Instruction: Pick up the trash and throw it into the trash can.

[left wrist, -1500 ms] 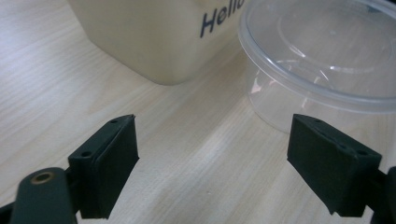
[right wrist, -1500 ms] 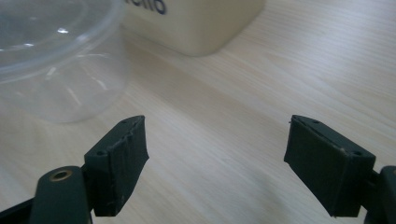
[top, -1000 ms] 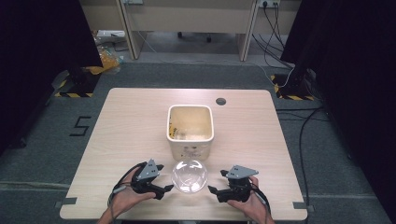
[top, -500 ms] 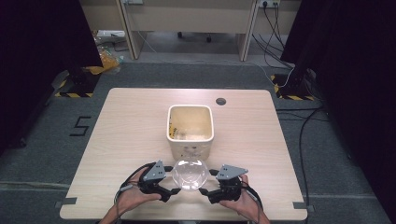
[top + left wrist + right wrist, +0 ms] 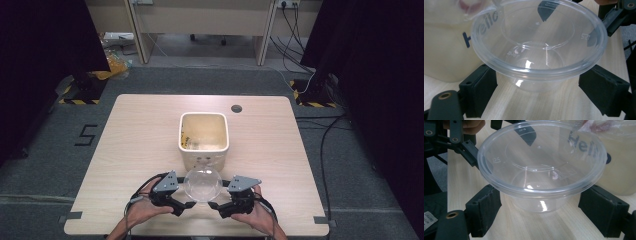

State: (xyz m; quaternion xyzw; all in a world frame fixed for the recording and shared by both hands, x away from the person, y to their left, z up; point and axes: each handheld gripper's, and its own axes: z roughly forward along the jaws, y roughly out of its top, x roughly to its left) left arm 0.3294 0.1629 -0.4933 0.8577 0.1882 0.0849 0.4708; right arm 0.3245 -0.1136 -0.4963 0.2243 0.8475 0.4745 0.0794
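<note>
We see a clear, round plastic bowl [image 5: 202, 183] sitting on the pale wooden table [image 5: 125, 145] near its front edge, just in front of a square cream-coloured plastic tub [image 5: 204, 134] that stands at the middle of the table and carries dark blue lettering on the side facing us. The left gripper [image 5: 181, 202] comes at the bowl from its left and the right gripper [image 5: 219, 205] from its right, each held in one of the person's hands at the table's near edge. In the left gripper view the two black jaws are spread wide, one on either side of the bowl's lower wall beneath the rim [image 5: 539, 72], with a gap visible between each pad and the plastic. The right gripper view shows the same: jaws wide apart, flanking the bowl [image 5: 541, 187] without pressing it.
</note>
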